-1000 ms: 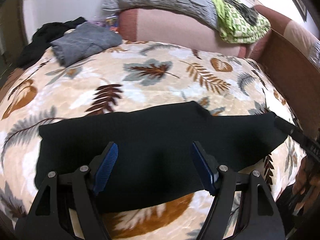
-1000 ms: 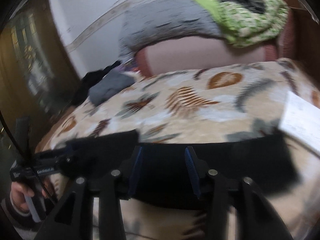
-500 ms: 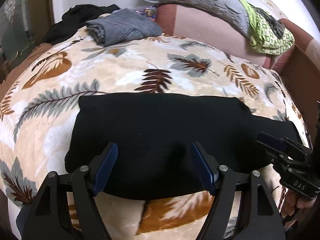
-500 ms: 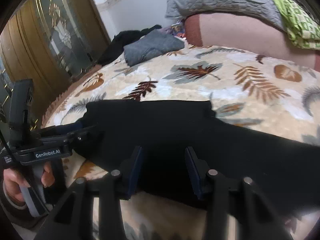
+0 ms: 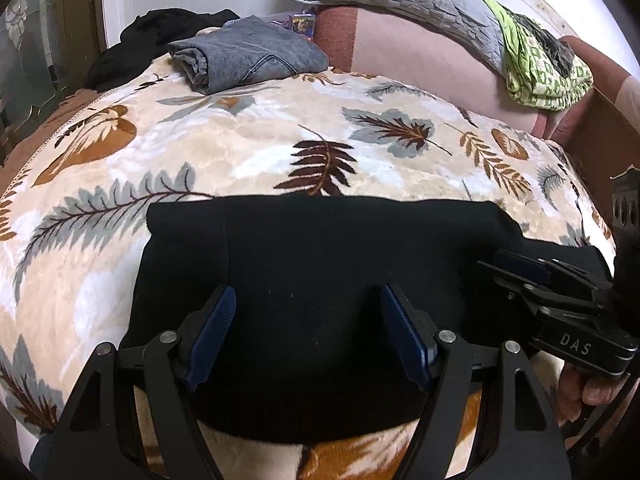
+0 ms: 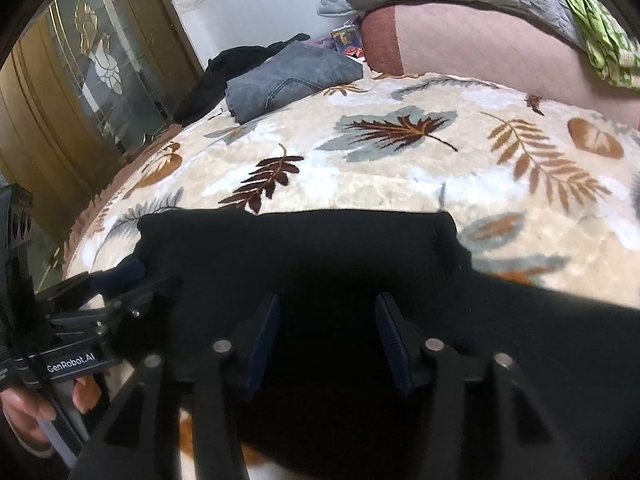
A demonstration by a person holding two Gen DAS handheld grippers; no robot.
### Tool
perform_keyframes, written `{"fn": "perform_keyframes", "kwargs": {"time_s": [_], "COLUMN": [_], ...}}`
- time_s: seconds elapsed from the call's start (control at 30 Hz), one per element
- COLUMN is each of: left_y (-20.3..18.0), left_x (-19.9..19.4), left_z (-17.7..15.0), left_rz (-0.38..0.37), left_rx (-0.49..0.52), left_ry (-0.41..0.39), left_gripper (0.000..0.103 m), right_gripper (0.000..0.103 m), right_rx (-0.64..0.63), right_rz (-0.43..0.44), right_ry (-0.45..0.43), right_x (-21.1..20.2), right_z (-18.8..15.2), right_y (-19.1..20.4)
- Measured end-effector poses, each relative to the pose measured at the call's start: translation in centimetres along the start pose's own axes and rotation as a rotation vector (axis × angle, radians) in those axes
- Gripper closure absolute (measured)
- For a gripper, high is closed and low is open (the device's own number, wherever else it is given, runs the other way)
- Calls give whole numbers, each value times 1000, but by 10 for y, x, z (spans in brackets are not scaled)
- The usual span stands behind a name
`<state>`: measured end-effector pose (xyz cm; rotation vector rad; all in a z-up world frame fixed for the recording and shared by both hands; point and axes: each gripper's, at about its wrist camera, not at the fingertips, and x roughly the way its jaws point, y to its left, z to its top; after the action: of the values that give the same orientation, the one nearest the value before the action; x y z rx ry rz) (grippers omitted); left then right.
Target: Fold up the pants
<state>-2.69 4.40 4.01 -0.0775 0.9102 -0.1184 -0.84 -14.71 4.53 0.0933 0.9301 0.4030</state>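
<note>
On the leaf-patterned bed blanket (image 5: pixel 248 136), the black pants (image 5: pixel 320 248) now lie doubled; left gripper (image 5: pixel 306 336) wide, right gripper (image 6: pixel 326 344) just widening, both empty, so another fold probably follows.

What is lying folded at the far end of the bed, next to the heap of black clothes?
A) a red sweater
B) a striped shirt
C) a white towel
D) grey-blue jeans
D: a folded pair of grey-blue jeans with visible seam stitching lies on the leaf-print blanket beside the heap of black clothes, well beyond the black pants being folded.
</note>
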Motion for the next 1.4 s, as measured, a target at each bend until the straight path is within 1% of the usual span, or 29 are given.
{"fn": "perform_keyframes", "kwargs": {"time_s": [0.1, 0.23, 0.33, 0.43, 0.5, 0.57, 0.73, 0.83, 0.97, 1.03, 1.1, 1.4], "left_y": [0, 3, 8, 10, 10, 8, 8, 6, -6, -14, -23, -77], "left_x": [-3, -11, -12, -5, 0, 1, -1, -7, -16, -18, -19, -6], "left_z": [3, 4, 5, 2, -1, -3, -1, 1, 5, 6, 8, 9], "left_rz": [-2, 24, 18, 27, 30, 39, 34, 18, 0, -10, -25, -90], "left_rx": [-5, -7, -22, -29, -25, -8, -18, -28, -2, 17, 34, 119], "left_ry": [-3, -31, -35, -16, -16, -36, -39, -37, -55, -56, -56, -19], "left_gripper": [28, 28, 28, 28, 27, 25, 25, 25, 25, 25, 25, 25], "right_gripper": [52, 51, 50, 47, 46, 46, 46, 46, 46, 43, 42, 42], "right_rx": [-14, -16, -34, -37, -33, -48, -19, -9, 19, 36, 57, 167], "right_rz": [7, 19, 2, -5, -13, -19, 9, 6, -9, -23, -43, -126], "right_ry": [-14, -22, -20, -2, 23, 4, -6, -25, -50, -60, -65, -98], "right_x": [-9, -22, -26, -20, -11, -11, -23, -35, -55, -63, -71, -106], "right_z": [1, -4, -10, -17, -22, -24, -20, -21, -27, -31, -35, -56], "right_y": [2, 3, 6, 6, 4, 5, 1, -2, -15, -23, -34, -88]}}
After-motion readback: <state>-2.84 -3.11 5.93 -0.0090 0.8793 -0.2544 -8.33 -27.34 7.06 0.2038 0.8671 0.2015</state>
